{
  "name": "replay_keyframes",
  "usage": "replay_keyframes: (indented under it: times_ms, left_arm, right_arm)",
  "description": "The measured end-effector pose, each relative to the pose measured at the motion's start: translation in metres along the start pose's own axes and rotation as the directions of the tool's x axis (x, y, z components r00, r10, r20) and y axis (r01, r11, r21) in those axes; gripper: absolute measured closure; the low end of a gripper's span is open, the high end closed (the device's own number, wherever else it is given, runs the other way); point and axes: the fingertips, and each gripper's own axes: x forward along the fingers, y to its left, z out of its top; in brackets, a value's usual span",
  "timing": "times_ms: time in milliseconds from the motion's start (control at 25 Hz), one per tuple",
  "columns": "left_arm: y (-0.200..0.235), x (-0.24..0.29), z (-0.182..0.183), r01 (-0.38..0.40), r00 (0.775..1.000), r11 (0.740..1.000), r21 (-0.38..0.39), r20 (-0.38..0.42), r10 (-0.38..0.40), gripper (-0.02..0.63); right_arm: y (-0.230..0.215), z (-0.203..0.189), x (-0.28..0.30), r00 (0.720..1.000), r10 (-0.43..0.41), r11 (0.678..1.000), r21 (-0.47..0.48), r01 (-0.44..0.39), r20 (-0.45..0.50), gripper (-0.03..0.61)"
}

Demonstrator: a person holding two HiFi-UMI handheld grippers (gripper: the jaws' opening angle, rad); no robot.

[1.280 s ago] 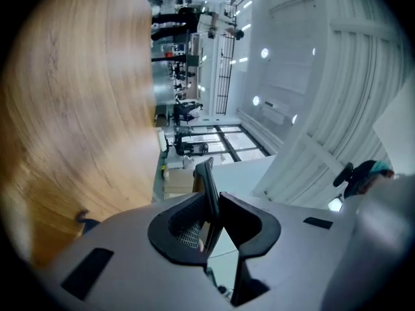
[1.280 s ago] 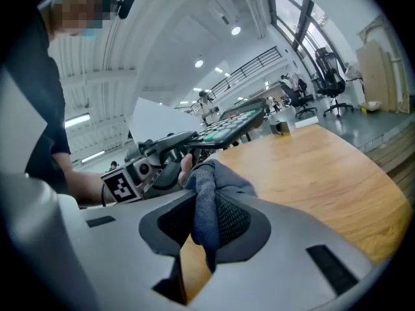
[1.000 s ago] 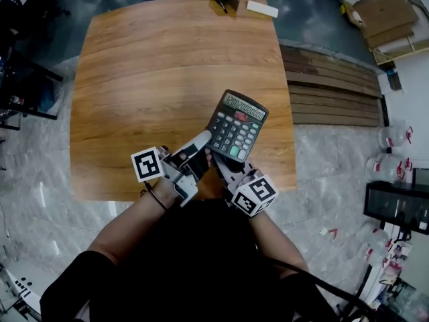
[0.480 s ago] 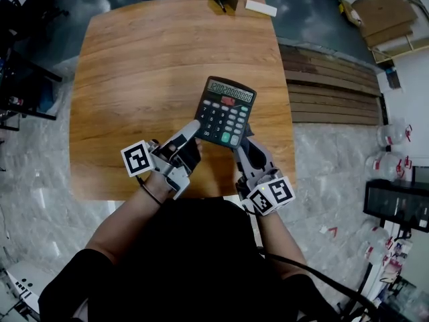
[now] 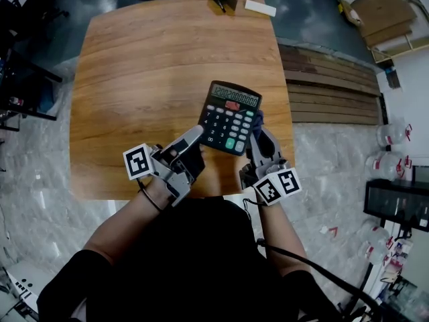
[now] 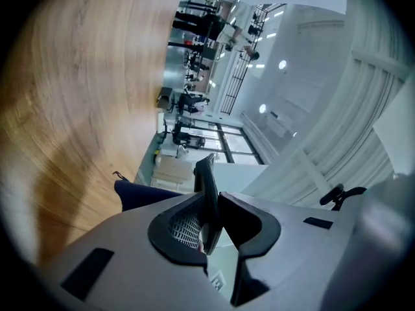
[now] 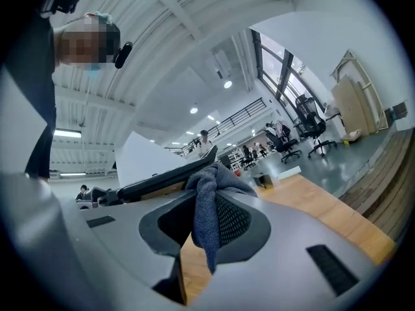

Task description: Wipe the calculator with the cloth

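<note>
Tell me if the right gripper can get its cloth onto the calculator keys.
Probably yes: the right gripper, shut on the cloth, sits beside the calculator's right edge; the left gripper grips only a corner, keys uncovered.

Black plastic calculator (image 5: pixel 230 117): matt casing and keys, glossy display window. The wooden table (image 5: pixel 134 79) beneath it has a smooth, varnished top with warm grain and a soft sheen. Both the left gripper (image 5: pixel 196 133) and the right gripper (image 5: pixel 257 125) are matt grey plastic, with finely gridded pads (image 6: pixel 183 229). The blue-grey cloth (image 7: pixel 206 216) looks soft and nubbly, a loose-pile fabric. Right of the table, matt dark wooden planks (image 5: pixel 332 92) lie on a polished, marbled grey floor (image 5: pixel 40 173).
</note>
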Motion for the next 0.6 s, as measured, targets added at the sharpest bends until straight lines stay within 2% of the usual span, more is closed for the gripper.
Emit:
replay_keyframes:
  times_ms: [160,360,480,600]
  left_arm:
    - [-0.008,0.002,-0.001,0.014,1.0,1.0,-0.001,-0.004,-0.014,0.538]
    - [-0.01,0.01,-0.018,0.026,0.999,0.999,-0.018,-0.046,-0.027,0.538]
    - [-0.006,0.009,-0.019,0.022,0.998,0.999,-0.037,-0.052,-0.024,0.538]
    - [-0.005,0.008,-0.018,0.015,0.999,0.999,-0.05,-0.047,-0.018,0.538]
  right_arm:
    - [0.023,-0.015,0.012,0.998,0.061,0.998,0.014,-0.061,-0.03,0.508]
    - [0.071,-0.036,0.024,0.979,0.19,0.982,0.005,-0.19,-0.08,0.508]
    - [0.076,-0.043,0.029,0.977,0.2,0.98,0.036,-0.197,-0.076,0.508]
    - [0.062,-0.034,0.025,0.985,0.167,0.986,0.039,-0.165,-0.048,0.508]
